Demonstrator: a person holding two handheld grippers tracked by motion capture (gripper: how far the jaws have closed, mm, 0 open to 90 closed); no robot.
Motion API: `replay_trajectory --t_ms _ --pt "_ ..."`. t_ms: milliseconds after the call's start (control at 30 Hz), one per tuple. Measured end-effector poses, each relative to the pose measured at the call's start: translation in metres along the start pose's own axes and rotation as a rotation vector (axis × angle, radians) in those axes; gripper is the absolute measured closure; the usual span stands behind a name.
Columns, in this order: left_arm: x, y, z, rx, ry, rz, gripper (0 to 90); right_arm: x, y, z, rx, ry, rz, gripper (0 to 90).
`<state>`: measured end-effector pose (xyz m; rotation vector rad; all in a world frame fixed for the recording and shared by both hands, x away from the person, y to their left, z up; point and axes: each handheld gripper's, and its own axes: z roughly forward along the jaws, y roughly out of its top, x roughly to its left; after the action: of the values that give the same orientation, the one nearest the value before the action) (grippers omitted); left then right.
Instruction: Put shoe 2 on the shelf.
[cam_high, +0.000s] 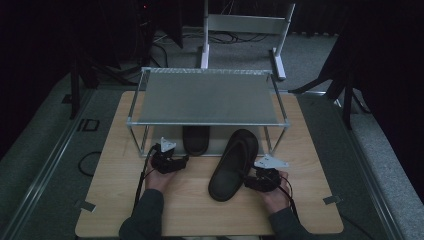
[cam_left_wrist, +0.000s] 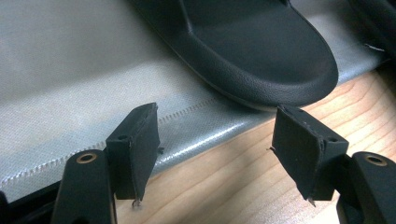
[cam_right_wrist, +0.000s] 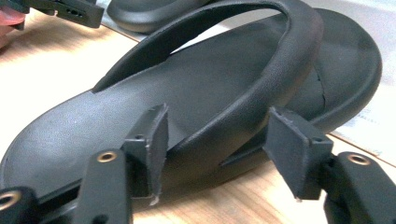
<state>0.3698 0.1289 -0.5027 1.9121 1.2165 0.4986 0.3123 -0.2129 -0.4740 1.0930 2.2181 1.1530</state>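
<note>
Black slipper (cam_high: 234, 165) lying on the wooden worktop (cam_high: 125, 200), long axis running from near-left heel to far-right toe under the rack (cam_high: 207, 97), right tool (cam_right_wrist: 212, 154) wide, jaws straddling its strap without pressing, left tool (cam_left_wrist: 215, 147) wide and empty before the second slipper (cam_left_wrist: 252, 46).

You have very little to read here. The one legible mark is on the dark grey floor mat (cam_high: 60, 145) left of the light wooden table (cam_high: 115, 200) in the high view: pale block letters (cam_high: 88, 125) that look like "ID", though the dim light leaves the reading unsure, and they may be part of a longer word cut off by the mat's edge. Neither of the two black rubber slippers (cam_high: 233, 165) shows you a brand or size mark on the surfaces that face the cameras, and the gripper views give you no lettering on the grey fabric or the wood.
</note>
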Motion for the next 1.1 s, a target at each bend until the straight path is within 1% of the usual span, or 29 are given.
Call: replay_trajectory --t_ms 67,167,200,300,400,500,633,800,833,867,900,967,1000,1033,1067,1100 --pt "0.001 0.0 0.002 0.008 -0.002 0.009 32.6 -0.001 0.001 0.0 -0.003 -0.021 -0.005 45.1" --pt "0.001 0.0 0.003 0.005 -0.008 0.009 32.6 -0.005 0.002 0.001 -0.002 -0.024 0.004 47.5" --pt "0.002 0.0 0.003 0.005 -0.01 0.012 32.6 -0.006 0.003 0.002 -0.006 -0.036 0.004 48.9" --pt "0.002 0.0 0.003 0.005 -0.013 0.017 32.6 -0.008 0.004 0.004 -0.01 -0.041 0.009 50.3" --pt "0.003 0.001 0.004 0.005 -0.014 0.019 32.6 -0.012 0.008 0.008 -0.013 -0.059 0.008 53.9" --pt "0.003 0.001 0.004 0.009 -0.017 0.017 32.9 -0.015 0.01 0.011 -0.014 -0.063 0.018 56.8" --pt "0.004 0.001 0.004 0.012 -0.025 0.01 33.1 -0.019 0.015 0.017 -0.01 -0.095 0.01 59.4" --pt "0.004 0.001 0.004 0.014 -0.026 0.009 33.1 -0.022 0.017 0.02 -0.005 -0.124 0.02 61.0" --pt "0.004 0.001 0.004 0.014 -0.027 0.009 33.1 -0.02 0.018 0.019 -0.01 -0.144 0.024 60.1" --pt "0.004 0.001 0.004 0.014 -0.027 0.008 33.1 -0.017 0.018 0.016 -0.023 -0.149 0.03 58.6" --pt "0.004 0.001 0.004 0.014 -0.027 0.008 33.1 -0.012 0.019 0.013 -0.039 -0.144 0.028 57.5" --pt "0.004 0.001 0.004 0.014 -0.026 0.008 33.1 0.001 0.02 0.006 -0.069 -0.137 0.006 57.0" --pt "0.004 0.001 0.004 0.013 -0.027 0.008 33.1 0.007 0.021 0.003 -0.087 -0.127 0.0 57.6" --pt "0.004 0.001 0.004 0.013 -0.027 0.008 33.1 0.013 0.022 0.002 -0.101 -0.104 -0.001 58.5" --pt "0.005 0.001 0.004 0.014 -0.027 0.008 33.1 0.026 0.026 0.004 -0.094 -0.065 -0.026 59.6" --pt "0.005 0.001 0.004 0.014 -0.027 0.007 33.1 0.026 0.026 0.004 -0.094 -0.065 -0.026 59.6"
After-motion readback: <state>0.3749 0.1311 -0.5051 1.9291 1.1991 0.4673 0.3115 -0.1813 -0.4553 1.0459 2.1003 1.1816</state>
